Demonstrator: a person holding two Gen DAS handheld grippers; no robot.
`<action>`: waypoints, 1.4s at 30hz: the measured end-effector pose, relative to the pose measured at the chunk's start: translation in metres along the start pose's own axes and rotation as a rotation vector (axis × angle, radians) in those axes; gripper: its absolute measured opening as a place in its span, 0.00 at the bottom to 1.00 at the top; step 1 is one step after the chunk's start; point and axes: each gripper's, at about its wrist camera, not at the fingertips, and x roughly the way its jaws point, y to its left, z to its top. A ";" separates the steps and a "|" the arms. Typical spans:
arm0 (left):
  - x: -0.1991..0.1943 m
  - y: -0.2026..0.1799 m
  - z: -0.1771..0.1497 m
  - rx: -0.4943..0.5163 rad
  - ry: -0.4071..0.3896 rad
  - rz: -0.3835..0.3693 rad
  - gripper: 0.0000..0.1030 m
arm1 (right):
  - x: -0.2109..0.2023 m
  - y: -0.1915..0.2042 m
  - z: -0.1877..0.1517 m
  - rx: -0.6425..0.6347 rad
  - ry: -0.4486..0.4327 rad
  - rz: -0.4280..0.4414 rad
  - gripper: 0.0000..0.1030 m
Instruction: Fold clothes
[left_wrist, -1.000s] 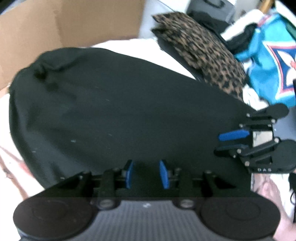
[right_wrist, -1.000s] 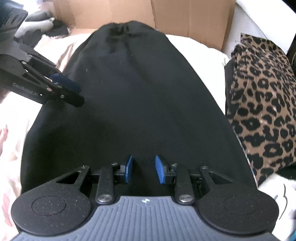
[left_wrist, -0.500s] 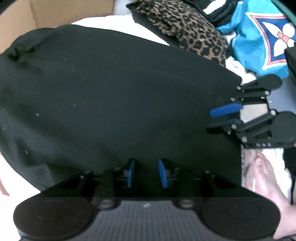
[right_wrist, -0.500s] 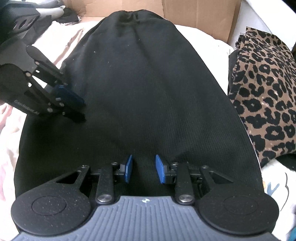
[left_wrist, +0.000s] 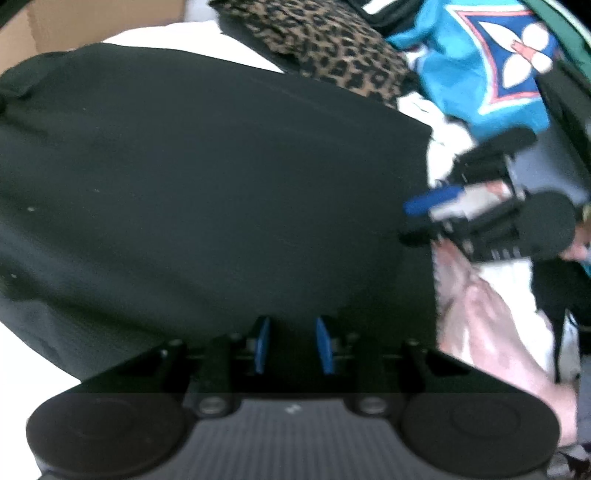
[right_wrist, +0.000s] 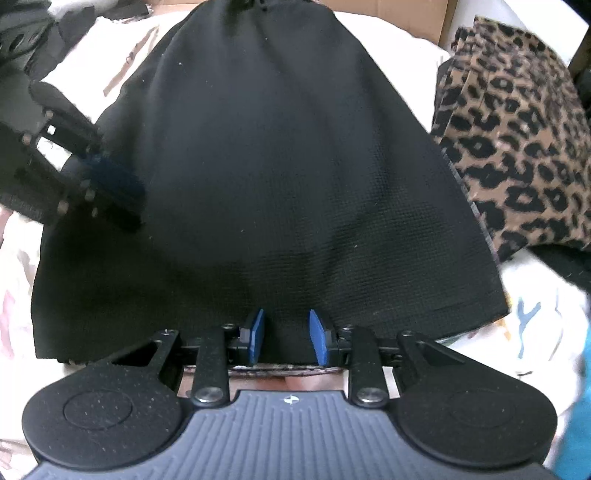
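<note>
Black skirt (right_wrist: 280, 177) between both jaws

place: you work in a home | cues: pale bedding (right_wrist: 399, 55), heaped clothes, leopard-print garment (right_wrist: 517, 147), turquoise printed fabric (left_wrist: 480, 62), cardboard box (left_wrist: 103, 26)

Left gripper (left_wrist: 291, 345): matte black body, two round discs at near corners, ribbed grey panel between them with small white mark. Black linkage bars, silver screws at pivots. Two thin blue pads (left_wrist: 263, 343) on inner faces of fingers.

Right gripper (right_wrist: 286, 336): same build, speckled black discs with ring imprint, ribbed grey-blue panel, small white emblem, bright steel screws on linkage bars, blue pads (right_wrist: 256, 334) in black holders.

Bare foot (left_wrist: 491, 332) at right, nothing worn.
</note>
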 end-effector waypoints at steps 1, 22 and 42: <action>0.001 -0.003 -0.002 0.008 0.003 -0.007 0.28 | -0.004 0.001 0.003 0.002 -0.011 -0.003 0.32; 0.018 -0.021 -0.016 0.033 0.030 -0.083 0.28 | 0.017 0.037 0.013 -0.099 -0.061 0.016 0.33; -0.093 0.070 -0.009 -0.194 -0.089 0.021 0.13 | -0.028 0.037 0.030 -0.066 -0.079 0.082 0.32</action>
